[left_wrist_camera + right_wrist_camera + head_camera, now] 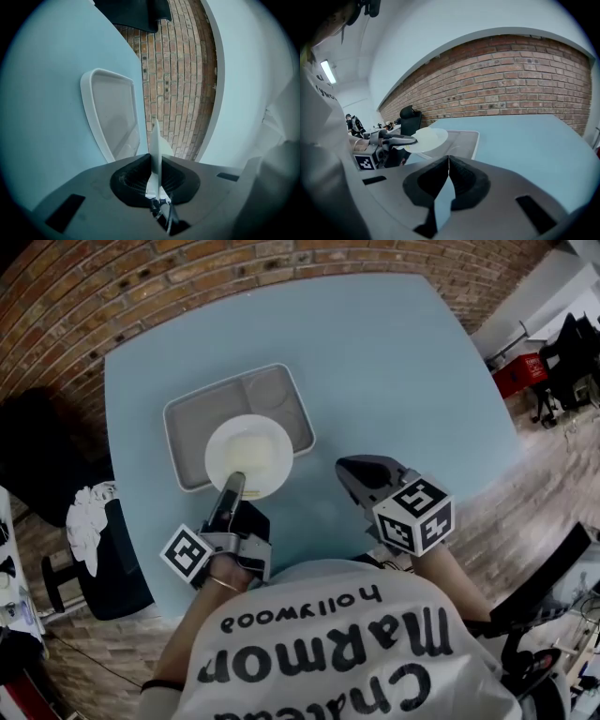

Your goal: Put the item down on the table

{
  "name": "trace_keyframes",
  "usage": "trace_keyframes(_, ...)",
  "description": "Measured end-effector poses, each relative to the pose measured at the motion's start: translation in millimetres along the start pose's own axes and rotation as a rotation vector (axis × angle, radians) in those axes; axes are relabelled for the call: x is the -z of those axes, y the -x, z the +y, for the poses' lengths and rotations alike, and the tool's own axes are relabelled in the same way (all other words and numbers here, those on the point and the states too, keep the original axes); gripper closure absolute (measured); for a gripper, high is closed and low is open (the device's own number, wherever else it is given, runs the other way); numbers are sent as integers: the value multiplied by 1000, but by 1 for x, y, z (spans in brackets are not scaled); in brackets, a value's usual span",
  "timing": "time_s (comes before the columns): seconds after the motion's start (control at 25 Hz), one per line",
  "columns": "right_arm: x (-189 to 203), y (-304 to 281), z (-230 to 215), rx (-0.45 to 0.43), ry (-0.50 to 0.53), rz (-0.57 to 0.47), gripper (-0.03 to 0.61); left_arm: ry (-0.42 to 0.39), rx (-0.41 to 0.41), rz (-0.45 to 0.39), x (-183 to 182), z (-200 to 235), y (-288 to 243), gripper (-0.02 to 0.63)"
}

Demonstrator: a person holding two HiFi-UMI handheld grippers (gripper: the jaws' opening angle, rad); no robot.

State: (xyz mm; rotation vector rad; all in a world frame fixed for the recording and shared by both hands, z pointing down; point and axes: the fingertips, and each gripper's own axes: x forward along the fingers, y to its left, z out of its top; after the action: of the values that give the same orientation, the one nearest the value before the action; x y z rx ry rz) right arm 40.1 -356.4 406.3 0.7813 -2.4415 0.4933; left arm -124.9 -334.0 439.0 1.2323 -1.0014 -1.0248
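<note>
Head view: the plate [248, 454] is round, white and shallow, with a pale cream centre and a plain rim. It looks empty.
Plate, edge-on: in the left gripper view it is a thin white sliver running straight out from between the two pads.
Plate, place: directly ahead of the left gripper [232, 486], reaching out past its tips and over the near part of the tray [281, 390].
Plate, height: in the right gripper view it seems lifted off the tray rather than resting in it. It lies about flat, level with the left gripper's tips.
Left gripper, jaws: almost together, clamped on the plate's near rim with one pad on each face.
Left gripper, contact: only the plate. The tray lies just beyond and below its tips.
Tray: grey and rectangular with rounded corners and a raised rim, divided into compartments. I cannot tell which compartment the plate hangs over.
Right gripper [352, 470]: to the right of the left gripper and well apart from the plate and tray.
Right gripper, jaws: closed tip to tip in its own view, with nothing between them.
Right gripper, below: bare table [394, 362].
Table: light blue, under both grippers and the tray.
Beyond the tips: a brick wall [187, 277] past the table's far edge.
</note>
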Motion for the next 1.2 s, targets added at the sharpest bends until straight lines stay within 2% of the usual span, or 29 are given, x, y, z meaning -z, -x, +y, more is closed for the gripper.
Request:
trace_keyframes(0.2,3,3,-11,1,13,4,569,-30,-72,-8,2,35,-14,592)
trace_keyframes(0.4,6,6,-27,-3,6,27,569,-8,-133,-42,-3,52,-42,592)
trace_keyframes(0.64,10,11,-53,13,-11,39,569,-11,-190,-54,-9,64,-78,592)
trace_keyframes(0.88,17,13,-65,27,-36,53,569,4,-197,-42,-11,68,-98,592)
trace_keyframes(1.04,20,11,-67,25,-50,58,569,24,-283,-46,-12,71,-112,592)
trace_keyframes(1.2,23,9,-73,21,-60,59,569,47,-308,-84,-14,74,-123,592)
